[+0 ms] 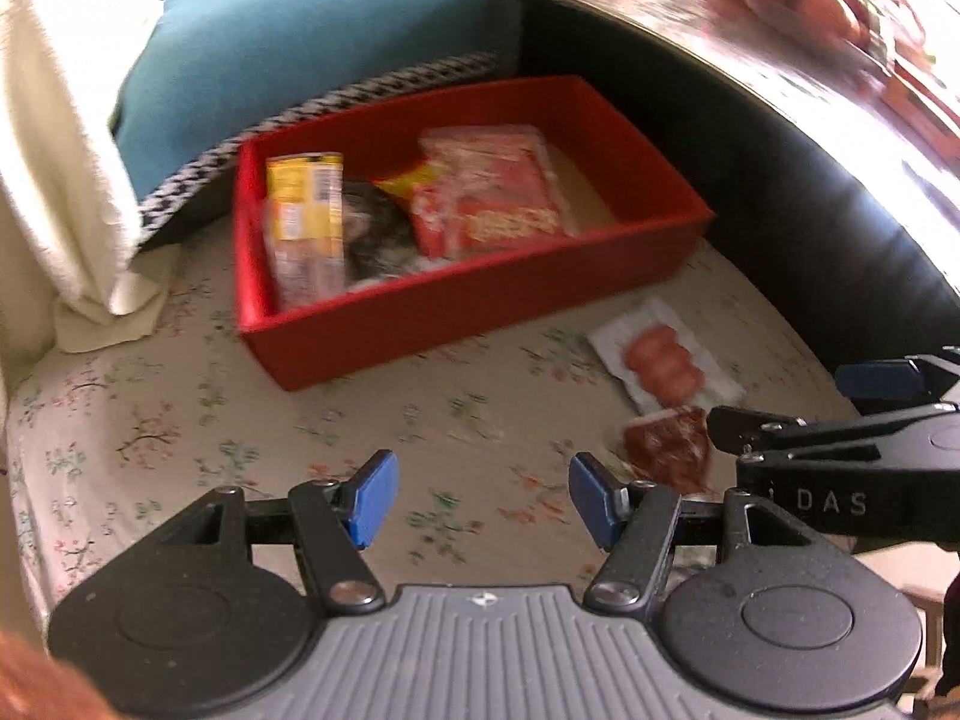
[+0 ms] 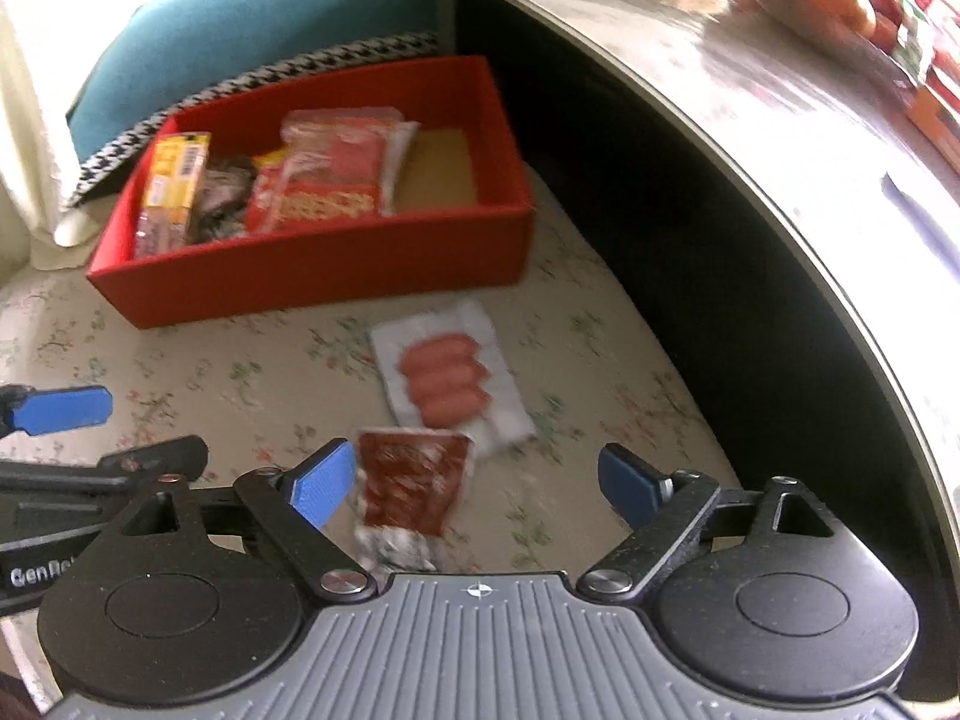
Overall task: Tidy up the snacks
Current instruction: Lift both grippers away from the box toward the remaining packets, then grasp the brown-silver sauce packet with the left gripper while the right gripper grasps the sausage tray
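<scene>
Red box point(image 2: 336, 276) sits on the flowery sheet point(image 1: 180, 420) with a few snack packs already in it: a yellow one point(image 1: 306, 216) at its left end and a big red one point(image 1: 492, 192) in the middle. Just in front of the box lie a sausage pack point(image 2: 447, 384) and a dark red packet point(image 2: 408, 486). Right gripper point(image 2: 480, 486) is spread wide over that packet, not touching it. Left gripper point(image 1: 483, 498) is open too, nothing in it.

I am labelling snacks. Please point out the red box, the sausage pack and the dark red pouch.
red box point(image 2: 312, 282), right wrist view, front wall.
sausage pack point(image 2: 447, 381), right wrist view, the sausages.
dark red pouch point(image 2: 411, 480), right wrist view, middle.
</scene>
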`<state>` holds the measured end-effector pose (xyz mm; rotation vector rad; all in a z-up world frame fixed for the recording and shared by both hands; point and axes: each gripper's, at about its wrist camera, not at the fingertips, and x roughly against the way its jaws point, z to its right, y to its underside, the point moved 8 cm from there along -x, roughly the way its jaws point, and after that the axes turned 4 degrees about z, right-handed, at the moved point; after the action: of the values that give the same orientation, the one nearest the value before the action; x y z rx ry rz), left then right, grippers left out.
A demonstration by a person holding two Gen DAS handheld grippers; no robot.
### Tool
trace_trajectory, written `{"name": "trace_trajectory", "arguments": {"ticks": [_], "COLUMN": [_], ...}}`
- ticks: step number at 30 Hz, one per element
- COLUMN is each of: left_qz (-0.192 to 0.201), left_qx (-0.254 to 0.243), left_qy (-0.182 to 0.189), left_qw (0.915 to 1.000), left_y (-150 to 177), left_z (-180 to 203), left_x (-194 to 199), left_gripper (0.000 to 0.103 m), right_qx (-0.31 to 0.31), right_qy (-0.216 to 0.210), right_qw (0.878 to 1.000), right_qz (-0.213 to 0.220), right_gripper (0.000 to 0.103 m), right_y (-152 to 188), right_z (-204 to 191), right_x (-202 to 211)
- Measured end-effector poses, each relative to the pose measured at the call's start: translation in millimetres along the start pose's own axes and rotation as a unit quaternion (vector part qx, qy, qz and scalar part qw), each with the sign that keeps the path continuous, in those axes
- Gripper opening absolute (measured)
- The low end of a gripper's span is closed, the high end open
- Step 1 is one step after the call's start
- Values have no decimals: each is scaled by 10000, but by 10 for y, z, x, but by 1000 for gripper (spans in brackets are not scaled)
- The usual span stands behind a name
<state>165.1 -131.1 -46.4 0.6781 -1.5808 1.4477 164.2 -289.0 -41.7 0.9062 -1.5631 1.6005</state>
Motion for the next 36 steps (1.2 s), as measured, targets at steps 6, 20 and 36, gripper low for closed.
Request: {"name": "trace_trajectory", "arguments": {"ticks": [6,20,36], "left_qz": [-218,-808,-753], "left_qx": [30,163,-240], "left_qy": [386,173,-185], "left_qw": [9990,9965,9967], "left_y": [133,291,517], "left_z": [332,995,491], "left_x": [-83,-634,-470], "left_gripper": [56,57,32], "right_qx": [-373,-413,-65], "right_qy": [76,-67,-81], "right_qw": [9992,9991,9997], "right_qz": [119,109,-230], "right_gripper": [93,94,94], "right_y": [-16,-104,-232], "right_z": [287,472,167], "right_x": [15,-90,-524]}}
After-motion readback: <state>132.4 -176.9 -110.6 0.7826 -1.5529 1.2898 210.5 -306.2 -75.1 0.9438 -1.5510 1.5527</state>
